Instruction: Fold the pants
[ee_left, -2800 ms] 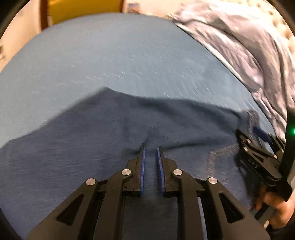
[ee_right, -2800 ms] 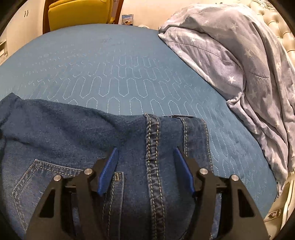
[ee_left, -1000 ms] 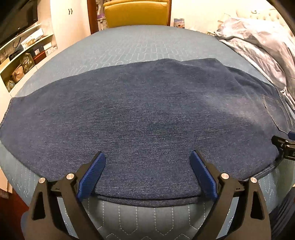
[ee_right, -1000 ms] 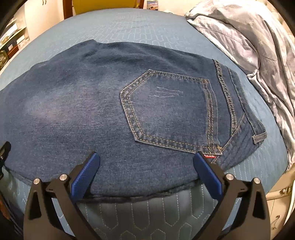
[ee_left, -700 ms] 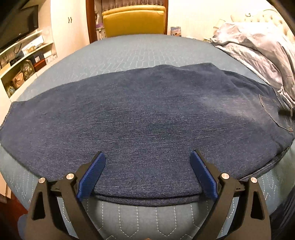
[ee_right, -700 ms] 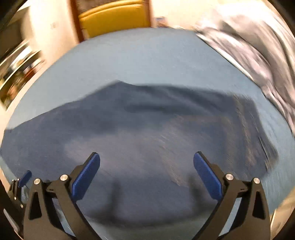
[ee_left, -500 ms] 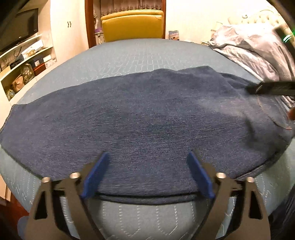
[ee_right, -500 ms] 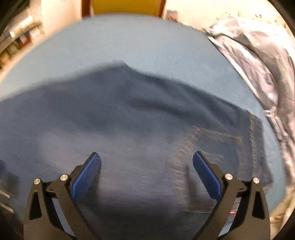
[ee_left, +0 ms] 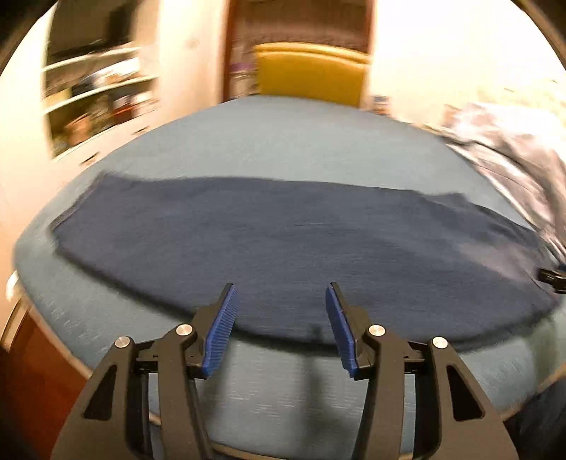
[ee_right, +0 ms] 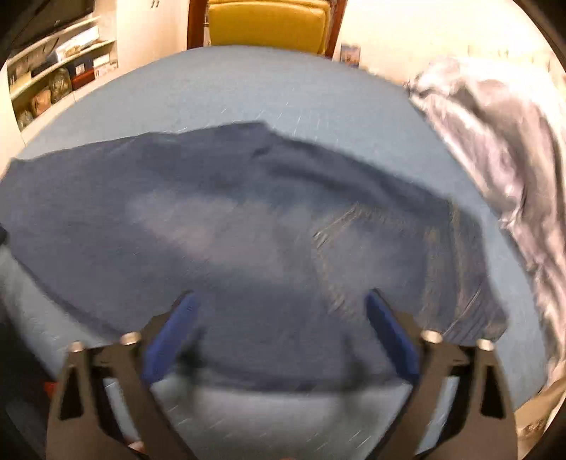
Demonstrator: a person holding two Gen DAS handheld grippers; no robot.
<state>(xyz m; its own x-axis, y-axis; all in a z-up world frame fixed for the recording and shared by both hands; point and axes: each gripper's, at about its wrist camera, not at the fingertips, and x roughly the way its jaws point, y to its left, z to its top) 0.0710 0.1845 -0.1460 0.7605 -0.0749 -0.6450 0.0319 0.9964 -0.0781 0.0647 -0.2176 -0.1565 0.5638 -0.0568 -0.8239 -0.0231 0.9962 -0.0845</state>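
Dark blue jeans lie flat across the blue bed, folded lengthwise, legs to the left and waist to the right. In the right wrist view the jeans show a back pocket on top, blurred. My left gripper hovers over the jeans' near edge, its jaws closing with nothing between them. My right gripper hangs above the seat area near the front edge, jaws also closing and empty. The tip of the right gripper shows at the right edge of the left wrist view.
The bed has a blue quilted cover. A crumpled grey star-print duvet lies at the right. A yellow chair stands beyond the far end, and shelves line the left wall. The bed's wooden side shows at lower left.
Both grippers have let go of the jeans, opened wide and pulled back toward the bed's near edge. Both sets of jaws are narrower now than half a second ago, the left more so.
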